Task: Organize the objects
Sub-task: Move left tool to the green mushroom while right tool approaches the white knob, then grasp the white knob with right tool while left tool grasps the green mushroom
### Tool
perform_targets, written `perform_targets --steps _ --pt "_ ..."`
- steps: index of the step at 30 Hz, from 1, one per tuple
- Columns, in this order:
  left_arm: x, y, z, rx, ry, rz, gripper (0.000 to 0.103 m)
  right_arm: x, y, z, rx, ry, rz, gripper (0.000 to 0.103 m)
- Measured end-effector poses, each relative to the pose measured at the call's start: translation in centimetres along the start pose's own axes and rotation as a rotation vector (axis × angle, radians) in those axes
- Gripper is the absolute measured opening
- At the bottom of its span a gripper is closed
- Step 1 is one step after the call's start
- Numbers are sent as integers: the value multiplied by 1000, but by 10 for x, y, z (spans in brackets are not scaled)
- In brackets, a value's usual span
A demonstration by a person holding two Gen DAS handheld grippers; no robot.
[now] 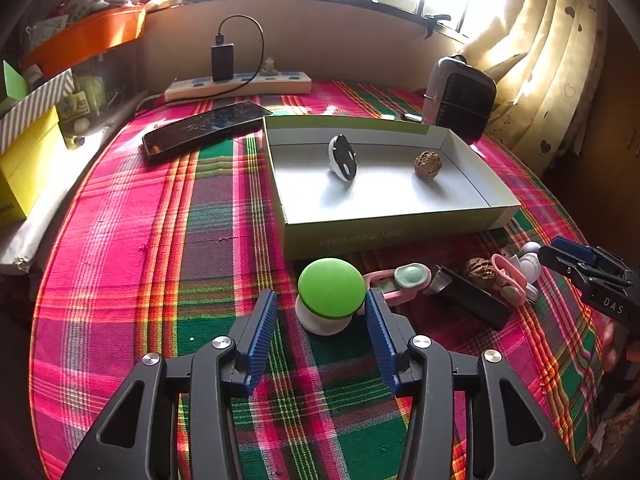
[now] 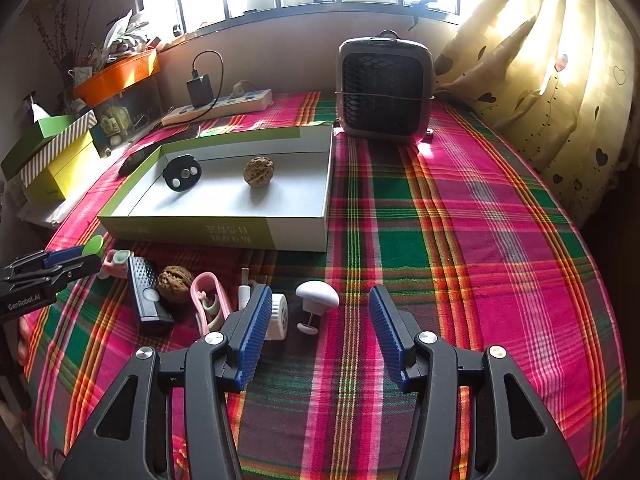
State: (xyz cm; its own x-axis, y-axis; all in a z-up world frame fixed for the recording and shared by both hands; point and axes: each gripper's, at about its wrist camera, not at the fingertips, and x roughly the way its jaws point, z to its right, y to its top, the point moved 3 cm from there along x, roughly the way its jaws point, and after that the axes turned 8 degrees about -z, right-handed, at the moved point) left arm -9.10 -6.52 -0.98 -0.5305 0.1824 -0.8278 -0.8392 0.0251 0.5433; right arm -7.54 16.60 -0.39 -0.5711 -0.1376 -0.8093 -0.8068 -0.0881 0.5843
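Note:
A shallow white box (image 1: 384,228) (image 2: 224,236) lies on the plaid cloth and holds a black-and-white disc (image 1: 342,158) (image 2: 183,173) and a walnut (image 1: 428,164) (image 2: 259,171). My left gripper (image 1: 320,308) is open, its blue pads on either side of a green-capped mushroom toy (image 1: 331,294) (image 2: 94,245). My right gripper (image 2: 318,308) is open just behind a white mushroom-shaped piece (image 2: 317,296). In front of the box lie a second walnut (image 1: 479,272) (image 2: 175,283), a black rectangular device (image 2: 147,296), a pink clip (image 2: 208,300) and a white round piece (image 2: 278,316).
A phone (image 1: 204,128), a power strip with charger (image 1: 240,82) and a small heater (image 2: 385,88) stand behind the box. Yellow, green and striped boxes (image 2: 52,160) and an orange tray (image 1: 88,36) crowd the left edge. A curtain (image 2: 560,80) hangs at the right.

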Motion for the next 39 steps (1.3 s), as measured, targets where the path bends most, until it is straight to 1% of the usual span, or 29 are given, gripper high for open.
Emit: perform_targets --steps 3,8,15,19,28,33,39 --pt "1 1 0 -5 -4 -1 44 0 1 2 4 -4 2 53" --pt "5 2 -1 -9 -7 -7 45 2 2 12 49 -7 -3 53" --pt "13 3 -3 -15 4 -27 45 12 6 12 40 -7 -28 53" --pt "13 3 -5 -22 8 -25 45 18 8 11 39 8 -44 53" --pt "14 5 -8 -29 13 -24 45 21 10 13 31 -17 -47 53" --pt "15 7 -8 -29 13 -25 45 18 4 17 4 -78 -56 53" --pt "16 8 -8 -22 20 -25 45 19 -1 18 4 -62 -73 53"
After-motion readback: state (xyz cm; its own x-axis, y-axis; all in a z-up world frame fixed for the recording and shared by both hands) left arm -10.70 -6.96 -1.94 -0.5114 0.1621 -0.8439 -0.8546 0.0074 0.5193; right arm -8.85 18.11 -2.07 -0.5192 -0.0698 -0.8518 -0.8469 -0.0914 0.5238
